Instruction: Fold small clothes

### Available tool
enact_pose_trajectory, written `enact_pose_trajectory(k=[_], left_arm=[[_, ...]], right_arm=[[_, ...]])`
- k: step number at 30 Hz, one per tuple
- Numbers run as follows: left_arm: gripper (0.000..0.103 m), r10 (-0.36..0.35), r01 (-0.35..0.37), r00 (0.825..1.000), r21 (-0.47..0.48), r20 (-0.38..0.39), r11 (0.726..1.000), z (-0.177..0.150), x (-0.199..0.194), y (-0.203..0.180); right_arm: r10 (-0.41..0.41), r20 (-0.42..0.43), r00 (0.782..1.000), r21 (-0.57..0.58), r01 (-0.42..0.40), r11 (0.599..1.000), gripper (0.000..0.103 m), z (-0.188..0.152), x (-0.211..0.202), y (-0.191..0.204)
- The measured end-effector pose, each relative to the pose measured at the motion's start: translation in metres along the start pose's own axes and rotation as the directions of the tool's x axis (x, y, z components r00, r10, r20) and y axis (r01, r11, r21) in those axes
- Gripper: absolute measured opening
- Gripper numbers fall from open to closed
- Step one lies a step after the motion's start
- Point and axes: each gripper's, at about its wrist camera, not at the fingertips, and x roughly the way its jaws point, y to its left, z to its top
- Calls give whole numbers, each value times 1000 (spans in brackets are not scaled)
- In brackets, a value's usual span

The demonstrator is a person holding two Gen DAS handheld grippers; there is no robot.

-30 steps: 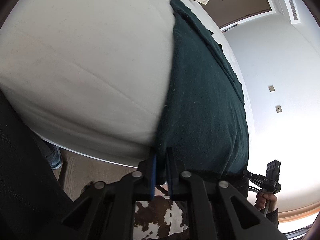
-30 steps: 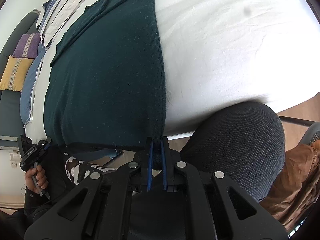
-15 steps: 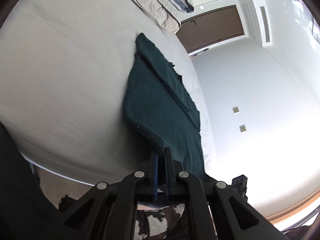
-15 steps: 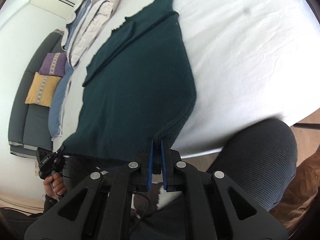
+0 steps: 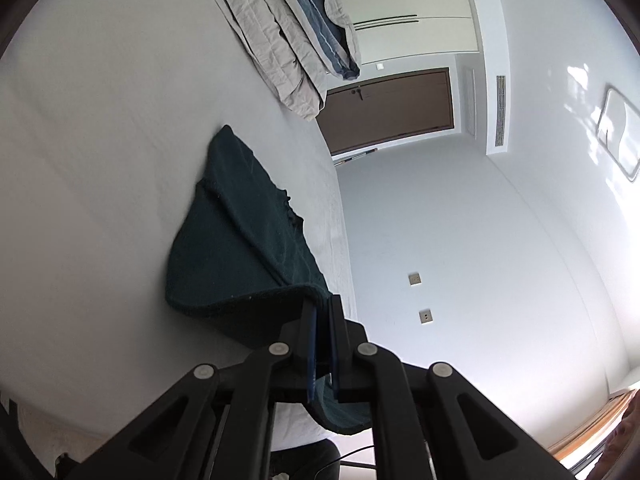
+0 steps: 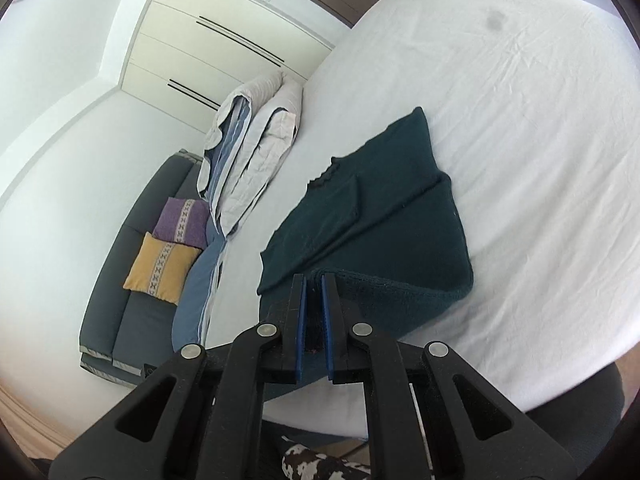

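A dark green knitted garment (image 5: 240, 248) (image 6: 380, 216) lies on the white bed (image 5: 100, 160) (image 6: 520, 140), its near hem lifted and curling back over the part still flat on the sheet. My left gripper (image 5: 323, 308) is shut on one near corner of the hem. In the right wrist view my right gripper (image 6: 314, 280) is shut on the other near corner. The raised edge sags between the two grips. The far end with the neckline rests on the mattress.
A folded grey and blue quilt (image 5: 288, 32) (image 6: 248, 148) lies at the far side of the bed. A dark sofa (image 6: 132, 280) with a purple and a yellow cushion stands beyond it. A brown door (image 5: 388, 108) and white wardrobe (image 6: 224, 40) are behind.
Both grippers have risen and moved forward over the bed, carrying the hem that hung over the near edge up and toward the far end. The views now tilt up to the room.
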Motion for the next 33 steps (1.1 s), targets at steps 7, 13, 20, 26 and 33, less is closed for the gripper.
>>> enact_pose_trajectory(k=[7, 13, 20, 26, 33], left_arm=[[6, -20, 21, 999, -15, 39, 1000, 57, 40, -9], [6, -4, 5, 999, -14, 37, 1000, 100, 88, -11], [6, 35, -35, 999, -50, 13, 998, 133, 157, 9], [6, 119, -120, 993, -7, -18, 993, 140, 197, 22], [38, 243, -242, 970, 36, -26, 970, 134, 186, 49]], right_arm=[[-10, 89, 996, 63, 4, 998, 6, 76, 45, -9], [-51, 134, 990, 107, 37, 994, 6, 130, 91, -29], [-125, 153, 980, 141, 104, 985, 1, 183, 155, -52], [-252, 133, 959, -99, 266, 959, 1, 199, 204, -38], [-410, 142, 901, -615, 405, 677, 53, 152, 253, 10]])
